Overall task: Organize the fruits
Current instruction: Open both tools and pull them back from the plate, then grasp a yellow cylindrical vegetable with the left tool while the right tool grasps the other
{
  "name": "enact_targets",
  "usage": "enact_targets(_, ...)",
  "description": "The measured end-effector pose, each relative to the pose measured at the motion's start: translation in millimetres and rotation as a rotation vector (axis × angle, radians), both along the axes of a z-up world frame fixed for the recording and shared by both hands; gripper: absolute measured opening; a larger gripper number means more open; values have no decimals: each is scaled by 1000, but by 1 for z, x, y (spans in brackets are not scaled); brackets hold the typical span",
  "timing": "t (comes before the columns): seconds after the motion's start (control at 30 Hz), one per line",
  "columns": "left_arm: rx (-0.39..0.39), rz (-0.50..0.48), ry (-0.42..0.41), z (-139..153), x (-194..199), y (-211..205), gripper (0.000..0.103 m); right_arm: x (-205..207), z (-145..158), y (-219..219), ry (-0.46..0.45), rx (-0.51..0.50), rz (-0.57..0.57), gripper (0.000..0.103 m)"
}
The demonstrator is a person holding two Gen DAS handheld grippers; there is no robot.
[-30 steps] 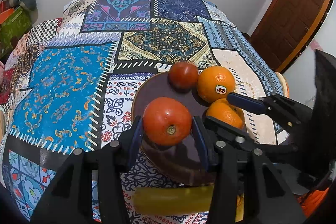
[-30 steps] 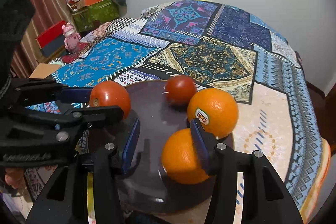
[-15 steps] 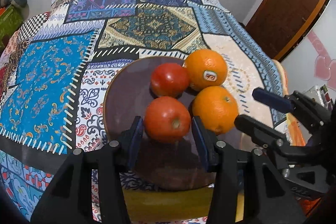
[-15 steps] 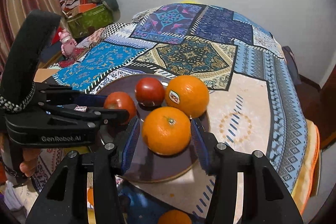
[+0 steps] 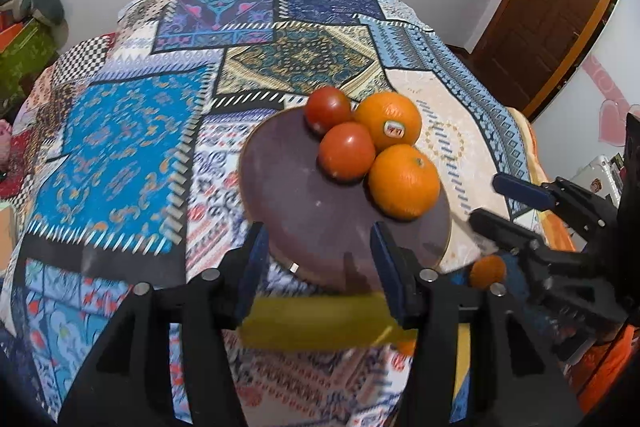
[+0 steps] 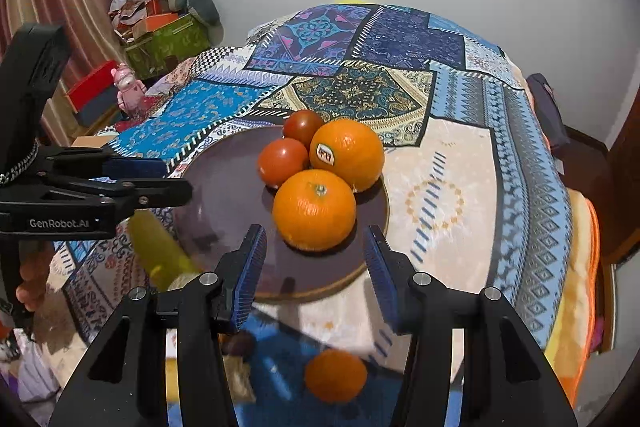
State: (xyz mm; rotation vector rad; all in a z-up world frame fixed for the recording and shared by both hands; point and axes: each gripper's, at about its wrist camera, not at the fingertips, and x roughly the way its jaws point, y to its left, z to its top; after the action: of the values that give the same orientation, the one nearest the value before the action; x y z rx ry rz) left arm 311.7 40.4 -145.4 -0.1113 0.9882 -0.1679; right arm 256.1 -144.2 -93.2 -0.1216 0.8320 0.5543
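my left hand-held gripper (image 5: pixel 318 259) is open and has nothing in it; its jaws have just been opening, and only the near rim of the brown plate (image 5: pixel 288 195) shows between them. my right hand-held gripper (image 6: pixel 314 259) is open too and holds nothing; the near orange (image 6: pixel 314 211) sits just ahead of its fingertips, not between the pads.

on the plate 4 fruits are gathered on the far right part, touching each other: 2 tomatoes, one in front (image 5: pixel 346 151) and one behind (image 5: pixel 327 109), the orange with a sticker (image 5: pixel 388 121), and the near orange. the left part of the plate is bare.

the things not yet on the plate lie on the patterned cloth, close to me and below the grippers. a yellow banana (image 5: pixel 316 323) lies just under the left gripper, its long axis across the gripper's pointing line, side to side in the left wrist view. a small orange (image 6: pixel 335 375) lies below the right gripper, near its right finger. a dark small fruit (image 6: pixel 238 345) is there too, i cannot tell what.

i judge the banana is nearer to my left hand, the small orange nearer to my right. for the banana the jaws already stand across its length, so i only need to pull back and go down.
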Motion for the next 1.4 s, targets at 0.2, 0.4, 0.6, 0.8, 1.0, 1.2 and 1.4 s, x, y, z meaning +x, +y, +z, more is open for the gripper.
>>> enact_targets(0.2, -3, -4, 6, 2, -38, 3, 62, -25, 2, -7, 16, 11, -5, 50)
enact_targets(0.4, 14, -48, 25, -10, -73, -8, 65, -55, -11, -15, 60, -8, -5, 50)
enact_targets(0.6, 36, -77, 97, -40, -95, -19, 65, -74, -34, -25, 153, -2, -19, 51)
enact_targets(0.8, 45, -39, 58, -42, -113, -21, 65, -81, -49, -15, 195, -6, -5, 52)
enact_targets(1.0, 49, -76, 62, -41, -119, -38, 65, -75, -47, -18, 165, -36, -45, 52)
enact_targets(1.2, 56, -158, 48, -44, -122, -78, 65, -76, -36, -39, 149, -5, -109, 52)
enact_targets(1.4, 17, -111, 29, -34, -122, -67, 65, -87, -25, -32, 145, 31, -70, 54)
